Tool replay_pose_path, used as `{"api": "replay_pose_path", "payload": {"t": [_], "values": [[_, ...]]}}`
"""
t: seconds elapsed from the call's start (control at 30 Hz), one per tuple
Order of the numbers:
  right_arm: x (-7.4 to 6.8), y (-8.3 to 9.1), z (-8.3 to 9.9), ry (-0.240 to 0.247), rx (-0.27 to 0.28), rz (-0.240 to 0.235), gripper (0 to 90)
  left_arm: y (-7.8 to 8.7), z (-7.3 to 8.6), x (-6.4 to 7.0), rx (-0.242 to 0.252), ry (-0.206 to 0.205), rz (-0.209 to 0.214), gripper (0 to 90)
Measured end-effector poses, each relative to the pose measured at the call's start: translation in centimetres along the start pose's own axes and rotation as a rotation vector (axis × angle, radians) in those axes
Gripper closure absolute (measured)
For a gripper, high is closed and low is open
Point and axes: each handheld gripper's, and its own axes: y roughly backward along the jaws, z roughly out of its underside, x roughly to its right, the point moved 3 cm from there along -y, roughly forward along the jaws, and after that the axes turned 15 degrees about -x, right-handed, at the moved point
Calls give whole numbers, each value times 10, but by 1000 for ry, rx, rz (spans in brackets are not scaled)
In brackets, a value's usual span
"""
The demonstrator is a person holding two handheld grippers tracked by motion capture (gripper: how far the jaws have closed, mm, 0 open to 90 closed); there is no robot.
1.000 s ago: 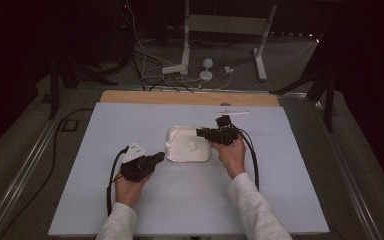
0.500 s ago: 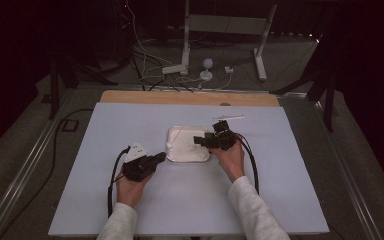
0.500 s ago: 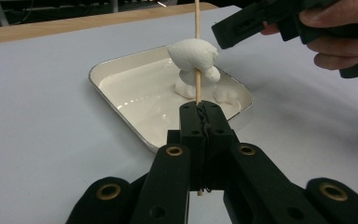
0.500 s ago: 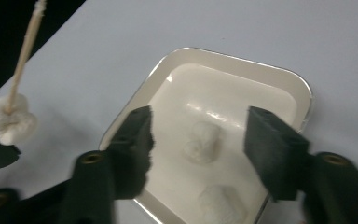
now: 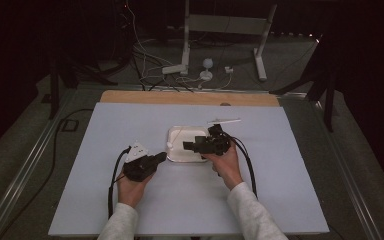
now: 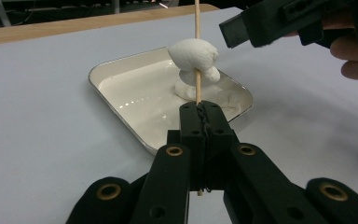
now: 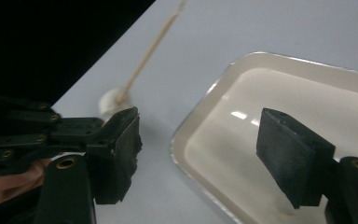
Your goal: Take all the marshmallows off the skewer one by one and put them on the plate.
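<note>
A: Item 1, left gripper (image 6: 200,116): jaws clenched on a wooden skewer (image 6: 197,28), held upright. 1 marshmallow (image 6: 193,54) was threaded on it above the jaws, with a smaller white lump just below, over the near edge of the tray.

B: Item 2, the tray (image 5: 175,150)?

A: 1 shallow metal tray, white inside, at the middle of the table (image 5: 280,190). At least 1 more white piece lay in it behind the skewer.

B: Item 3, right gripper (image 5: 192,146)?

A: Jaws released, wide apart, nothing between them. In the high view it hung over the tray, pointing toward the left gripper. From the left gripper view, its jaw tip showed up and to the right of the marshmallow, near but apart.

B: And the relation that counted?

A: Skewer's long axis ran vertical in the left gripper's hold; the right gripper's open jaws faced it sideways, crossing that axis. My judgement: the right hand (image 5: 225,162) was the free one, so any pull or push on the marshmallow along the skewer would fall to it.

B: Item 4?

A: 1 spare white stick (image 5: 224,120) on the table beyond the tray.
</note>
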Motion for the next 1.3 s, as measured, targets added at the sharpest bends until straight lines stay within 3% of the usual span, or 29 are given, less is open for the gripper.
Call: {"api": "replay_pose_path", "payload": {"t": [0.47,0.67,0.93,1.13,1.3], "values": [[-22,-19,-1,2,-13,-107,385,-1,-2,4,19,-1,25,900],[-27,-26,-4,-45,-10,-188,479,-1,-4,7,34,-11,39,900],[-29,-32,-4,-84,-21,-255,583,-1,-5,11,49,-21,49,900],[-28,-33,-4,-123,-30,-284,680,-2,-5,11,46,-25,50,900],[-28,-31,-4,-126,-35,-259,721,-2,-5,12,39,-42,45,900]]}}
